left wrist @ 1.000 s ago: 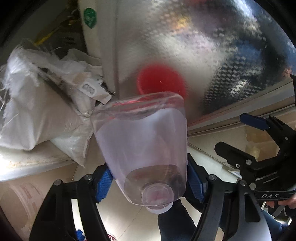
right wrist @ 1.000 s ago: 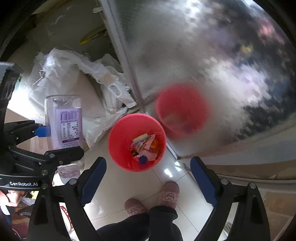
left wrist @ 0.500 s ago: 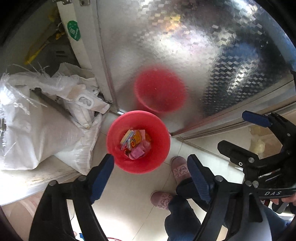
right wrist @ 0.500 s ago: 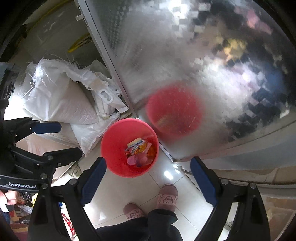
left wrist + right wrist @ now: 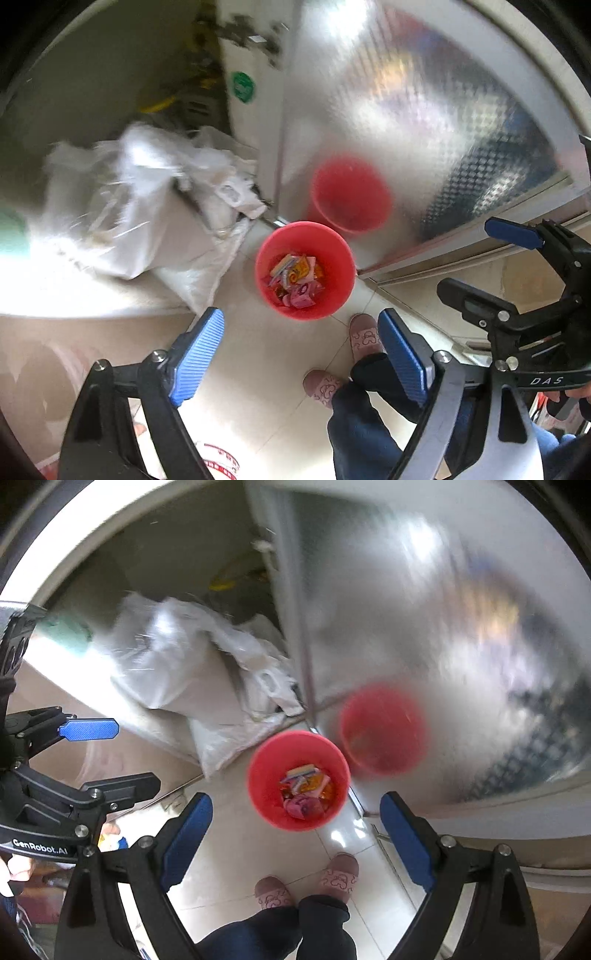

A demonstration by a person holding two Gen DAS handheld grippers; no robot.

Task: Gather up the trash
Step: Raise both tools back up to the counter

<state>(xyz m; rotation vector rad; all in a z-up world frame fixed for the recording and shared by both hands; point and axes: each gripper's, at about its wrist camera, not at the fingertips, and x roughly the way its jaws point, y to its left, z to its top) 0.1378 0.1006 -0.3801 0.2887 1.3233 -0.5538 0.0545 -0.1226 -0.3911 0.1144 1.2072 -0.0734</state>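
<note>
A red bucket (image 5: 334, 291) stands on the tiled floor below both grippers; it also shows in the right wrist view (image 5: 258, 786). Colourful wrappers (image 5: 295, 278) lie inside it, seen too in the right wrist view (image 5: 306, 790). My left gripper (image 5: 301, 356) is open and empty, held high above the floor near the bucket. My right gripper (image 5: 295, 836) is open and empty, also high above the bucket. Each gripper shows in the other's view, the right one (image 5: 517, 266) at the side and the left one (image 5: 88, 753) at the side. No bottle is in view.
White woven sacks (image 5: 140, 206) lie piled to the left of the bucket on a pale step (image 5: 74, 295). A shiny patterned metal door (image 5: 424, 129) stands behind the bucket and mirrors it. The person's feet in pink slippers (image 5: 306, 886) stand just before the bucket.
A second ago my left gripper held a clear plastic bottle over the bucket; it has opened and the bottle is gone from view. Both grippers have since risen and drawn back a little.
</note>
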